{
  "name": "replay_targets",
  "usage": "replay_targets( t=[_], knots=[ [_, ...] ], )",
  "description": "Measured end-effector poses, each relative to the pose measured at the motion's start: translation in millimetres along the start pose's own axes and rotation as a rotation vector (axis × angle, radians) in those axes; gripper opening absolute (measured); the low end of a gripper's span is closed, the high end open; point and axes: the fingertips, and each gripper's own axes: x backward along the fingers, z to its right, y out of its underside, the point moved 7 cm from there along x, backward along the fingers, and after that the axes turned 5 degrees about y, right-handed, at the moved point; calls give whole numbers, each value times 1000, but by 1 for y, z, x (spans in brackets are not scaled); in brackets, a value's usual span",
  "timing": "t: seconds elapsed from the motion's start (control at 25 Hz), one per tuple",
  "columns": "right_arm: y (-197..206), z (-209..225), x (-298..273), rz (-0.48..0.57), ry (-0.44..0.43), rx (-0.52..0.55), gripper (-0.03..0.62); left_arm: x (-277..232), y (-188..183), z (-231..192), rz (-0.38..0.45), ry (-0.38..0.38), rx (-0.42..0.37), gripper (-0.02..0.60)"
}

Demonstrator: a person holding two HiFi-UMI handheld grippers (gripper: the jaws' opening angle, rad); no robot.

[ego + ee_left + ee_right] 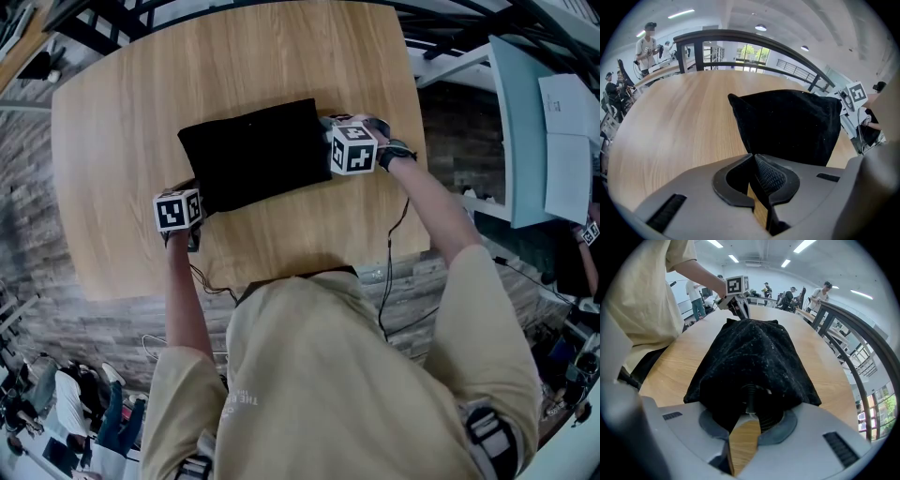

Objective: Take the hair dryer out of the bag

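On the wooden table (112, 187), your left gripper (753, 158) pinches the black bag (787, 122) by a corner; your right gripper (750, 405) clamps a ribbed part (749, 392) inside.

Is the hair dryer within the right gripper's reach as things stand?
Probably yes: the black bag opens toward the right gripper, a dark cylindrical part shows just inside, and the left gripper pinches its far corner.

Open wooden table (112, 141) all round black bag (253, 155), railing (736, 33) seemingly beyond far edge
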Motion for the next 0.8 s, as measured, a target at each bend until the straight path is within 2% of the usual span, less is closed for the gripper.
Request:
replay_targets(
  t=[0.8],
  knots=[
    [29,-10,19,-49,28,-45,83,5,-10,-9,31,-31,11,21]
  ],
)
